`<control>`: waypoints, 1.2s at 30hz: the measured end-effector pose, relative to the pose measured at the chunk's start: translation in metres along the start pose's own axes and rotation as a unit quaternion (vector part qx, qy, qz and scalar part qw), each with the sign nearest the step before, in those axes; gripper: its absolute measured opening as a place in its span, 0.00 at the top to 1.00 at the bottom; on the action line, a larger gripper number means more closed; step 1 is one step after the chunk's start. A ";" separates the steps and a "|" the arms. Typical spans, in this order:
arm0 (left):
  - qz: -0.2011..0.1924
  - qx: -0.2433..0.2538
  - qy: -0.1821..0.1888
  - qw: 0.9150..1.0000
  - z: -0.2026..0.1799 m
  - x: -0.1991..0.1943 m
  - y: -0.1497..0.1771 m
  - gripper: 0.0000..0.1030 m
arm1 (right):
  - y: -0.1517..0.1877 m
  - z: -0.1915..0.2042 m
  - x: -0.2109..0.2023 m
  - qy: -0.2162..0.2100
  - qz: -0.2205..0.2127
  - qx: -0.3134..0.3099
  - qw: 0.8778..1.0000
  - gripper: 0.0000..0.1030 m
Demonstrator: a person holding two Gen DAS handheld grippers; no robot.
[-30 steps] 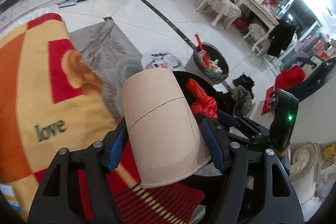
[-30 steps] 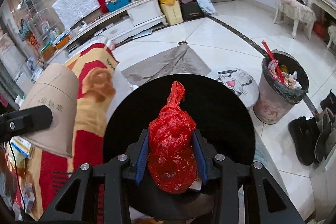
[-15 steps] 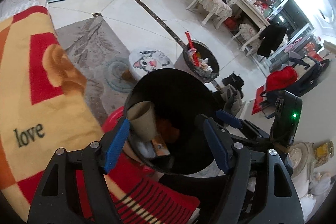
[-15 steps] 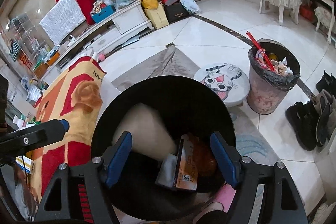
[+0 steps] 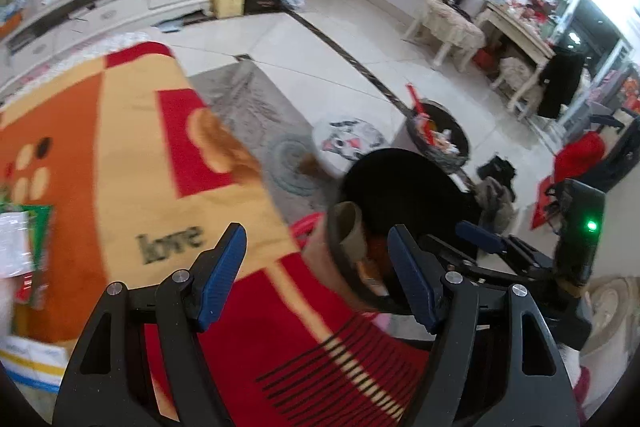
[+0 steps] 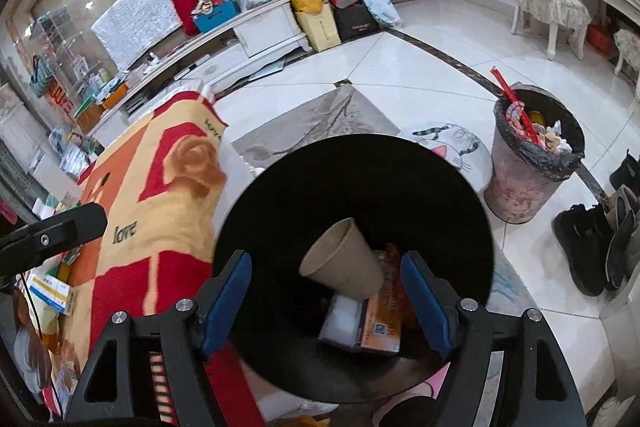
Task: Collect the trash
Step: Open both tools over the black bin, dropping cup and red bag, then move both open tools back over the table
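Inside the black bin [image 6: 280,211] lies the paper cup [image 6: 340,267]; above it, the right gripper [image 6: 326,301] and left gripper [image 5: 316,273] both hang released, empty. Drop done, likely; next, seek more trash on the blanket [image 5: 120,155] beside the bin.

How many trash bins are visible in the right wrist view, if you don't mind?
2: the black bin directly below the right gripper, holding a paper cup, and a full lined bin on the floor to its right.
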State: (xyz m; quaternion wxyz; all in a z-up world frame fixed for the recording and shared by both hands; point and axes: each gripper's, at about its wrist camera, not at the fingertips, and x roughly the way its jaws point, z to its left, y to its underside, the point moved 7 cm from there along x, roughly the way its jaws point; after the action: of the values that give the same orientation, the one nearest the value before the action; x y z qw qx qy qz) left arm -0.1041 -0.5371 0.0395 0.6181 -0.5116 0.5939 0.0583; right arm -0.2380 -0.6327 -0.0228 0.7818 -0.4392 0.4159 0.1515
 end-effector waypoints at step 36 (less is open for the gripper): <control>-0.027 -0.176 -0.132 0.975 0.240 -0.179 0.139 0.30 | 0.093 0.282 0.019 -0.181 0.101 -0.245 0.947 0.27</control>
State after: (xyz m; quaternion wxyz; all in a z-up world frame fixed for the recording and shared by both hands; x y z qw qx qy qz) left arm -0.0883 -0.2077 0.0484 0.5928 -0.6158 0.4738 0.2118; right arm -0.1361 -0.3533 -0.0142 0.6925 -0.5384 0.2598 0.4040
